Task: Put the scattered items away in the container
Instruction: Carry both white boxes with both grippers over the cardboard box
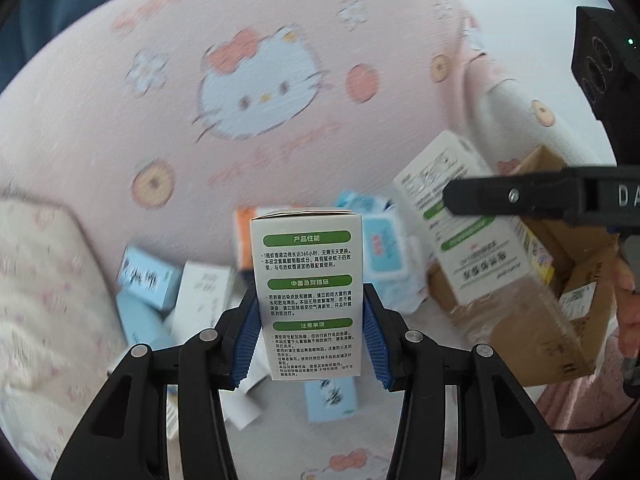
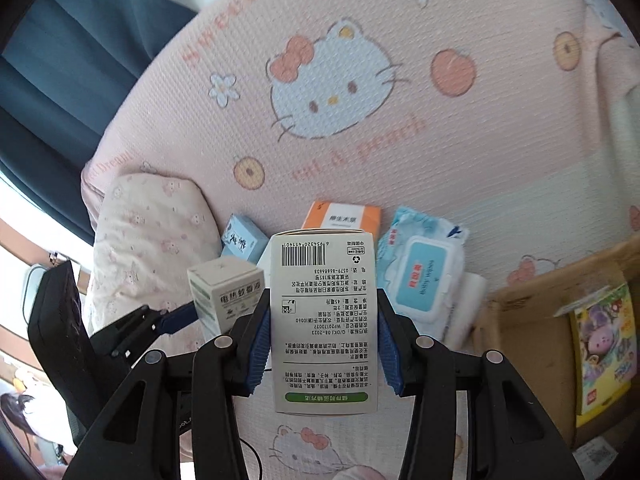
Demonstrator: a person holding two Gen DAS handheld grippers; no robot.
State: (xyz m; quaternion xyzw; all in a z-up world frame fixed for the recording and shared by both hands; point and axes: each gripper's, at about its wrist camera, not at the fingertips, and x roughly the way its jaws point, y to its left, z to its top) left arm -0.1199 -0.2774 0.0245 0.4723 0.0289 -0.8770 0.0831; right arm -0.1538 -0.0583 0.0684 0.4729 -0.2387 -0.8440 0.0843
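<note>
Left gripper (image 1: 311, 336): jaws pinching an upright white box (image 1: 307, 292), frame centre; right gripper (image 2: 323, 344): jaws pinching a second white box (image 2: 323, 320), barcode uppermost; cardboard container (image 2: 532, 344) at right edge, on the pink bed (image 2: 360, 128); wipes pack (image 2: 420, 272) beside it.

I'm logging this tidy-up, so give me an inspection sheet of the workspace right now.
Surface: pink cartoon-cat bedspread.
Job's things: cardboard box, open, holding a colourful packet.
Clutter: orange box, blue box, wipes pack lying loose.
Grippers: left gripper shut on a white green-labelled carton; right gripper shut on a white barcoded carton.
Cables: black cable by the cardboard box.
Surroundings: pillow, blue curtain.
</note>
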